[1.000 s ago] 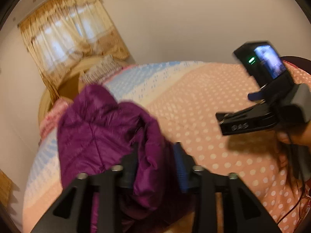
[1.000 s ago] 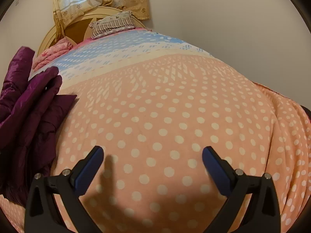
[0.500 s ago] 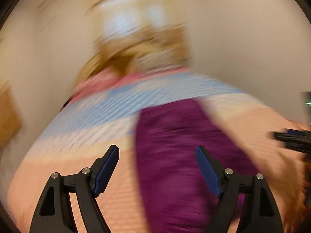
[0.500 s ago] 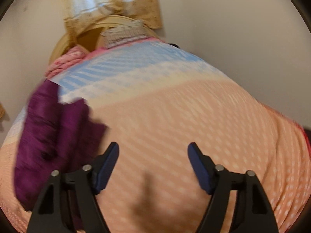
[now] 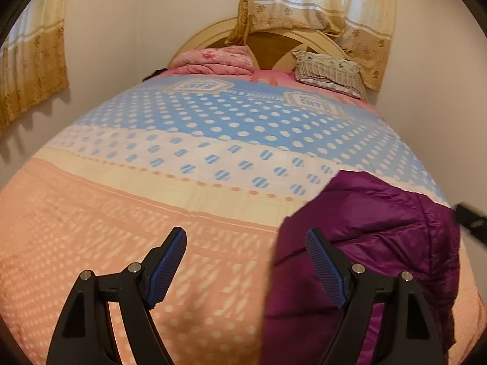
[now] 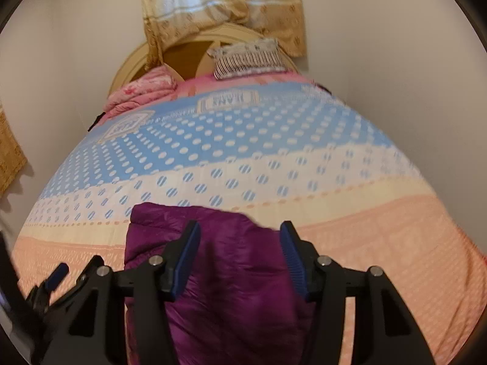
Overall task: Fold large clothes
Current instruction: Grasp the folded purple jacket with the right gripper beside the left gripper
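A purple quilted jacket (image 5: pixel 374 243) lies bunched on the bed's dotted cover. In the left wrist view it is at the lower right, behind the right finger. My left gripper (image 5: pixel 246 270) is open and empty, hovering over the peach part of the cover just left of the jacket. In the right wrist view the jacket (image 6: pixel 237 289) lies directly below. My right gripper (image 6: pixel 240 258) is open above it, with nothing between the blue pads. The left gripper (image 6: pixel 54 276) shows at that view's lower left edge.
The bed cover (image 5: pixel 152 213) has peach, cream and blue dotted bands. A pink folded blanket (image 5: pixel 216 60) and a striped pillow (image 5: pixel 328 73) lie at the round wooden headboard (image 5: pixel 274 42). Curtains (image 5: pixel 319 3) hang behind. Walls stand close on both sides.
My left gripper let go of the jacket, opened and swung left. The jacket dropped onto the bed. My right gripper moved left over the jacket and narrowed a little.
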A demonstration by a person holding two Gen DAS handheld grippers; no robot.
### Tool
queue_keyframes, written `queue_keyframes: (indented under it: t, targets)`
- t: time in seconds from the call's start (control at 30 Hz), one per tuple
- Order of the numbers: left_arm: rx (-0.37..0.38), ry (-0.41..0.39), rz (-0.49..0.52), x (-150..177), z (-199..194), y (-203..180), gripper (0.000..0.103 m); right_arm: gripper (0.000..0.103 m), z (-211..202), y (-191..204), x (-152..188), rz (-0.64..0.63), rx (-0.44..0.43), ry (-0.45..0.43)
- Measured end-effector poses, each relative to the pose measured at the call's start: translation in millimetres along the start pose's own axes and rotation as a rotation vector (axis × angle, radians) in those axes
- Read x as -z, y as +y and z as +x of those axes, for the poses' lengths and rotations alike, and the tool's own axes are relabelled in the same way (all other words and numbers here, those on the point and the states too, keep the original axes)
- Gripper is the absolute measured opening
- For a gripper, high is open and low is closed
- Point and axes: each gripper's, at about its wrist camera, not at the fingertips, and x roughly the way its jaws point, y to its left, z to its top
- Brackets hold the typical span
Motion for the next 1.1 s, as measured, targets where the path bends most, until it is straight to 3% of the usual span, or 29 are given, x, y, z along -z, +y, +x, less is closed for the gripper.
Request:
queue_keyframes:
  t: [0.13, 0.37, 0.57, 0.67, 1.1]
  targets:
    - [0.038, -0.01, 0.053, 2, 7, -17, 0.081, 0.05, 25, -13, 25, -0.005, 0.066, 0.027]
    - [0.08, 0.01, 0.13, 13, 28, -63, 0.081, 0.05, 37, -61, 60, 0.039, 0.106, 0.031]
    - [0.016, -0.034, 0.302, 41, 35, -109, 0.083, 0.05, 40, -84, 76, 0.093, 0.077, 0.017]
    - [-0.007, -0.04, 0.299, 46, 42, -110, 0.089, 0.05, 43, -85, 80, 0.09, 0.07, 0.007]
    - [0.042, 0.061, 0.219, 55, 73, -100, 0.098, 0.053, 59, -94, 88, 0.109, 0.04, 0.03]
